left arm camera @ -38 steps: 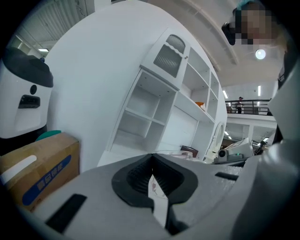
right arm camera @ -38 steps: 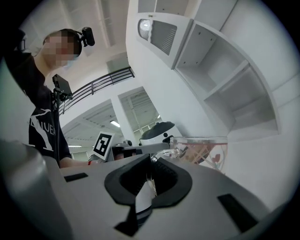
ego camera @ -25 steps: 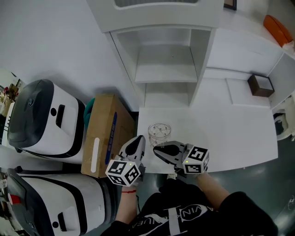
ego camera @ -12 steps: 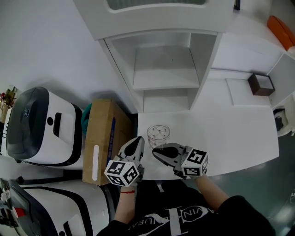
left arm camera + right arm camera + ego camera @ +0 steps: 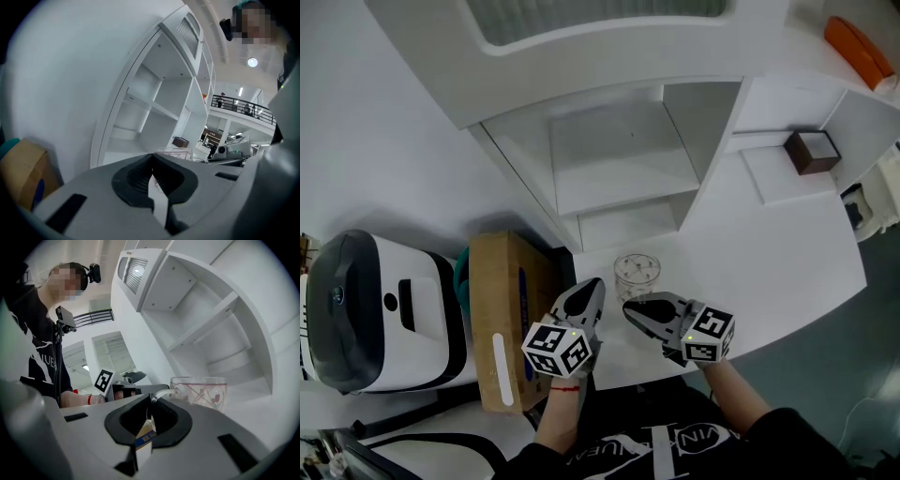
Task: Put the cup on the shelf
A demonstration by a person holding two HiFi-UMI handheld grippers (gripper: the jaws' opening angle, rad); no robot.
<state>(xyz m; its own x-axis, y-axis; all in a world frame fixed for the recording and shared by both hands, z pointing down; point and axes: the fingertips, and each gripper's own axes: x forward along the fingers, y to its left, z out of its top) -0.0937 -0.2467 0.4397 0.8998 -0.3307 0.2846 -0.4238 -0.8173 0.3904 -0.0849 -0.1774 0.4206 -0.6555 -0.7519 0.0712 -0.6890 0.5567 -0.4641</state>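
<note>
Our left gripper (image 5: 591, 284) and right gripper (image 5: 630, 307) are closed and empty beside the clear glass cup (image 5: 637, 274). It looks rigid, slippery and breakable, so we would pinch its rim.

The head view swung and tilted, so the shelf (image 5: 619, 159) sat skewed in frame, and one white appliance (image 5: 366, 300) filled the left side where two had shown. The cup (image 5: 636, 275), left gripper (image 5: 591, 286) and right gripper (image 5: 630, 307) drifted slightly rightward together in frame, by the table's (image 5: 769, 272) front edge.
</note>
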